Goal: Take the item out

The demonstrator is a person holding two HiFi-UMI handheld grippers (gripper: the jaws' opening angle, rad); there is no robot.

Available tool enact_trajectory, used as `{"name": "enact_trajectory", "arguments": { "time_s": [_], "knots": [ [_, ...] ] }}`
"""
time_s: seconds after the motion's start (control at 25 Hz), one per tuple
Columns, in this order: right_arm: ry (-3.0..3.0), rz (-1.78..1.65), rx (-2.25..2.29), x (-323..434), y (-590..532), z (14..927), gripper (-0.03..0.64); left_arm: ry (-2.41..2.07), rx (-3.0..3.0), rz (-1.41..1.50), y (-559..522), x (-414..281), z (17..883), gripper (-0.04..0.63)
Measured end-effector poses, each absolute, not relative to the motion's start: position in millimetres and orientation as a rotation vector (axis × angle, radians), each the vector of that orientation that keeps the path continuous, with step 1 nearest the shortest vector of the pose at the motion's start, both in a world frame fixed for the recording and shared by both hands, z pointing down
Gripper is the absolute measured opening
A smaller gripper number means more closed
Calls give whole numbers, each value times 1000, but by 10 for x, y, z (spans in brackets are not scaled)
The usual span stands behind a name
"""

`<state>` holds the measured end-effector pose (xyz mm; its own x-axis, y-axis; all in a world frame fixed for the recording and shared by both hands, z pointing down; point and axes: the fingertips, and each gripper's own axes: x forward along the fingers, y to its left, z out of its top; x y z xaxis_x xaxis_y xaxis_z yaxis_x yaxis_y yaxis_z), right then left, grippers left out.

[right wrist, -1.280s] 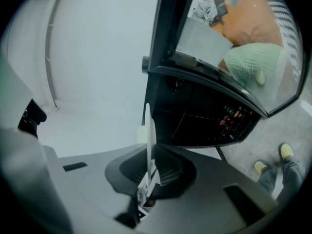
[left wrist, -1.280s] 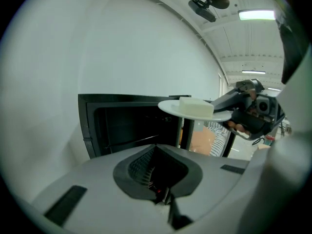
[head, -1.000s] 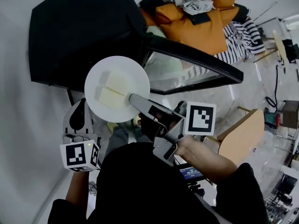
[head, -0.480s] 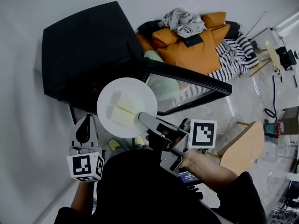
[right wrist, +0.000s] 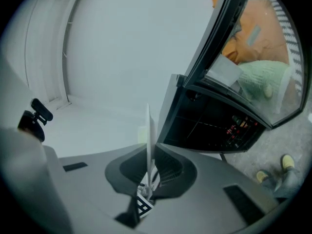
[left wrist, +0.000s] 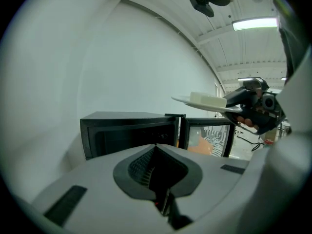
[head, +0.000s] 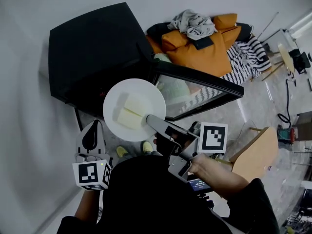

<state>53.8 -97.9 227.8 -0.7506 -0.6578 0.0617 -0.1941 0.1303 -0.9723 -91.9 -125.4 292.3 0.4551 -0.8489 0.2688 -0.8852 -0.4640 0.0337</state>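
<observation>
— What have the right tongs (head: 148,119) got hold of?
— The near rim of a white plate (head: 116,101). In the right gripper view the plate stands edge-on between the jaws, which are pinched tight on it. Two pale blocks of food (head: 130,112) lie on the plate, just ahead of the tips.
— Is the plate inside the oven?
— No, it is out in the air, stretching forward from the right tongs, with the black microwave (head: 92,48) beyond it. The glass door (head: 200,84) stands open, off to the right of those tongs.
— And the left tongs (head: 91,136)?
— Jaws together, nothing between them. They sit to the left of the plate, apart from it. From them the plate shows up and to the right, and the microwave's dark open cavity lies straight ahead
</observation>
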Motion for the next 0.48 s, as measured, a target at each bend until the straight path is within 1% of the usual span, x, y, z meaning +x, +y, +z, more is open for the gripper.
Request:
{"name": "enact_trajectory", "arguments": {
  "time_s": [0.48],
  "knots": [
    [2030, -1654, -842, 547, -942, 2344, 28, -1494, 2562, 310, -1207, -855, 2908, 5]
  ]
}}
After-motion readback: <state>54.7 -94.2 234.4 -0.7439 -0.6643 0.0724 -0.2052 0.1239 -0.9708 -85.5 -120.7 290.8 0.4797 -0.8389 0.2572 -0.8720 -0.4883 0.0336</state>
